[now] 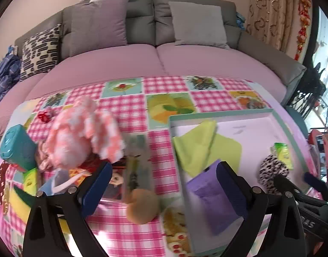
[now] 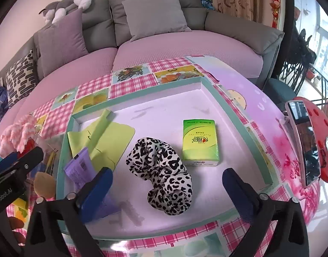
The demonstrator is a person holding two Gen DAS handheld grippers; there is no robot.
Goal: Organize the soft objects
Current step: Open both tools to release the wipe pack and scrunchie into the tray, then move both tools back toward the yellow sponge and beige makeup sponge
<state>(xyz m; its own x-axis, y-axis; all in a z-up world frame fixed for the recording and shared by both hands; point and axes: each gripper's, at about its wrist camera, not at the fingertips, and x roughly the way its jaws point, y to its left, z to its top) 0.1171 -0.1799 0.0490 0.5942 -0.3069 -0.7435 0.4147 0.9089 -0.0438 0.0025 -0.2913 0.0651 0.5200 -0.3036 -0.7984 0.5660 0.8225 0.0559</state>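
In the right wrist view my right gripper (image 2: pixel 167 182) stands open over the white tray (image 2: pixel 239 115). A leopard-print scrunchie (image 2: pixel 164 171) lies loose between its fingers, with no pad touching it. A green tissue pack (image 2: pixel 199 141), a lime cloth (image 2: pixel 102 137) and a purple packet (image 2: pixel 78 169) also lie in the tray. My left gripper (image 1: pixel 164 177) is open above the checked tablecloth. A tan sponge (image 1: pixel 142 205) lies under the gap. A fluffy pink-and-white item (image 1: pixel 82 132) sits up and to the left.
A teal box (image 1: pixel 16 147) and small clutter crowd the table's left side. To the right of the tray a phone (image 2: pixel 303 141) rests on a red holder. A grey sofa (image 1: pixel 185 64) with cushions runs behind the table.
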